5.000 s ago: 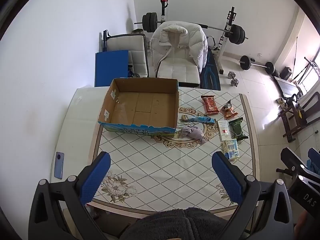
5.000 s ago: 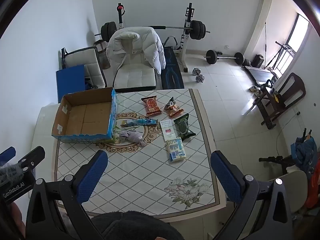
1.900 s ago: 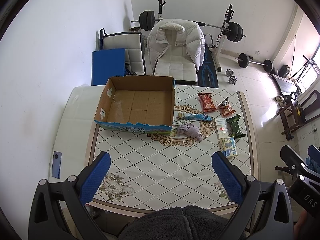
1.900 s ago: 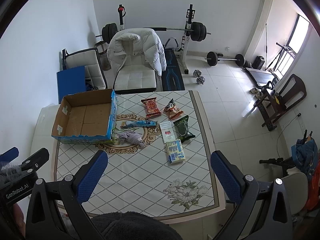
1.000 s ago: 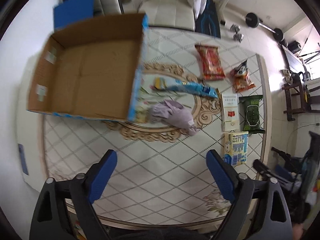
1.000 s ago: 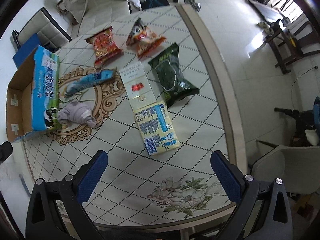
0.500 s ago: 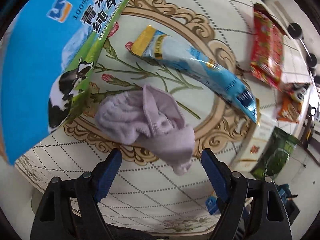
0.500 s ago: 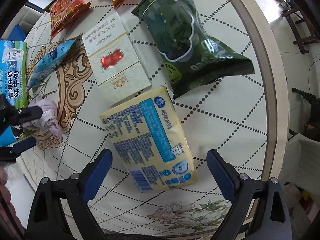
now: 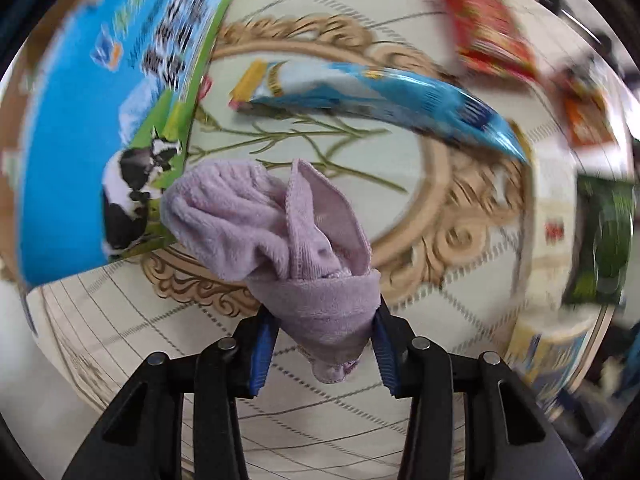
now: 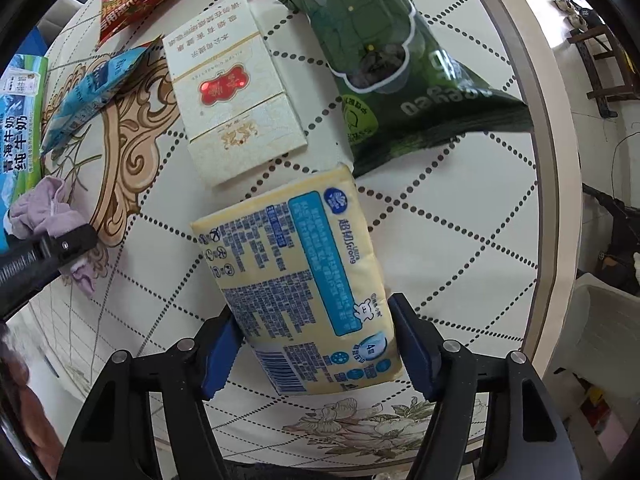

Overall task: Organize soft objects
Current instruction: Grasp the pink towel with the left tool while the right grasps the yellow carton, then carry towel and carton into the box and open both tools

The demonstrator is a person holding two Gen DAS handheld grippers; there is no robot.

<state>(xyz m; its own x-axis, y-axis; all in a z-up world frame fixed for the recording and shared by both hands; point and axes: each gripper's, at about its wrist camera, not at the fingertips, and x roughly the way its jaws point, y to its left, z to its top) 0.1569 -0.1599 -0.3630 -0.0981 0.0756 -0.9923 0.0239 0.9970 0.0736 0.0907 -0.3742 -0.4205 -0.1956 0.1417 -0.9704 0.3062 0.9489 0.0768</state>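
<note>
The left tool (image 9: 323,342) is pinched shut on the near end of the lilac towel (image 9: 276,236), which lies crumpled on the desk (image 9: 328,432) beside the milk carton box (image 9: 100,132). The right tool (image 10: 316,354) clamps the yellow tissue pack (image 10: 296,276), flat on the desk below the cigarette carton (image 10: 232,92).

The left tongs (image 9: 324,344) pinch the near end of the lilac cloth (image 9: 276,236). The cloth's far end touches the blue milk carton (image 9: 100,128); a blue snack packet (image 9: 384,100) lies beyond the cloth on the table (image 9: 320,432).
</note>
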